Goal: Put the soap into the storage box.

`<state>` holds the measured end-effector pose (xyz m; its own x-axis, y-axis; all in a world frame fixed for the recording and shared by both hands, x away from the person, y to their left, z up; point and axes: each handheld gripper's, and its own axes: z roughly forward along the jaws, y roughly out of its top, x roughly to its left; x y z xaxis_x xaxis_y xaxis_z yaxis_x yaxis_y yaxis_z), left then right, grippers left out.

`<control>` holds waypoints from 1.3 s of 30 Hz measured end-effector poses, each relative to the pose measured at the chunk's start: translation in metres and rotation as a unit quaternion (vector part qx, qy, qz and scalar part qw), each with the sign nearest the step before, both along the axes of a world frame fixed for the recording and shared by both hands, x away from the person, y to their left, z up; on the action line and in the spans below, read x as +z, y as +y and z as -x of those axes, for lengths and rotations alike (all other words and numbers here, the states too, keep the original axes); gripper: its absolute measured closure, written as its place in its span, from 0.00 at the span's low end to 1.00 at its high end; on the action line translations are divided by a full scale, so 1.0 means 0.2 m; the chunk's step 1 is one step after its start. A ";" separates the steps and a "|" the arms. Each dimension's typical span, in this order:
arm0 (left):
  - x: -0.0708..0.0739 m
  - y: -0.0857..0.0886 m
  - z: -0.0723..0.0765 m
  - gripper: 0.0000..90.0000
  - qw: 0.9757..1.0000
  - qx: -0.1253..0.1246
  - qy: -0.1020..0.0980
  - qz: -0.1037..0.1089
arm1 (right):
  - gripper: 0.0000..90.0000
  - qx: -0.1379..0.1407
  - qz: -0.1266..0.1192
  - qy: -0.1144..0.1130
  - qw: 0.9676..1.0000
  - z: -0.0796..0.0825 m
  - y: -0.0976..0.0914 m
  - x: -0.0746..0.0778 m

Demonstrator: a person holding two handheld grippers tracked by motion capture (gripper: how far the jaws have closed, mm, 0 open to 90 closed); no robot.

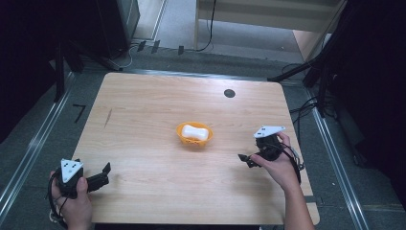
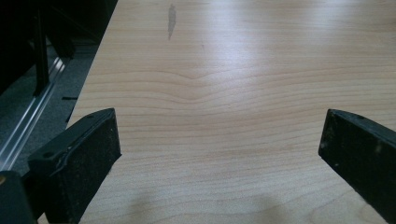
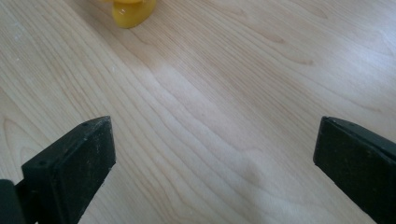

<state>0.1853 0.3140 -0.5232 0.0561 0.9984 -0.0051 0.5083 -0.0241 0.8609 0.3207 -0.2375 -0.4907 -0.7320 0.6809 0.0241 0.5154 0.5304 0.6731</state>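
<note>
Tongs (image 1: 248,159) agape, apart from orange bowl (image 1: 182,135) holding white block (image 1: 196,132).

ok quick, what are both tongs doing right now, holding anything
left tongs: open, nothing between them, over bare table.
right tongs: open, nothing held, short of the orange bowl.

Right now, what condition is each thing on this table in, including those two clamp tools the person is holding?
Orange bowl: upright near the table's middle, touched by neither tool.
White object: lying inside the bowl.
Left hand-held gripper: open, nothing between its jaws, at the table's near left corner.
Right hand-held gripper: open, nothing between its jaws, right of the bowl and apart from it.
Table: bare wood with a dark round hole near the far edge.
</note>
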 end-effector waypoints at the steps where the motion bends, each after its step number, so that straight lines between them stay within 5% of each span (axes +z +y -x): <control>1: 0.00 0.00 0.00 0.00 1.000 0.000 0.000 0.000 | 0.00 -0.002 -0.003 -0.002 1.000 0.01 -0.02 -0.01; 16: 0.00 0.00 0.00 0.00 1.000 -0.001 -0.001 -0.003 | 0.00 -0.054 -0.022 -0.008 0.998 0.20 -0.25 -0.11; 39: 0.00 -0.01 0.00 0.00 1.000 -0.001 0.001 -0.008 | 0.00 -0.129 -0.050 -0.023 0.990 0.51 -0.54 -0.25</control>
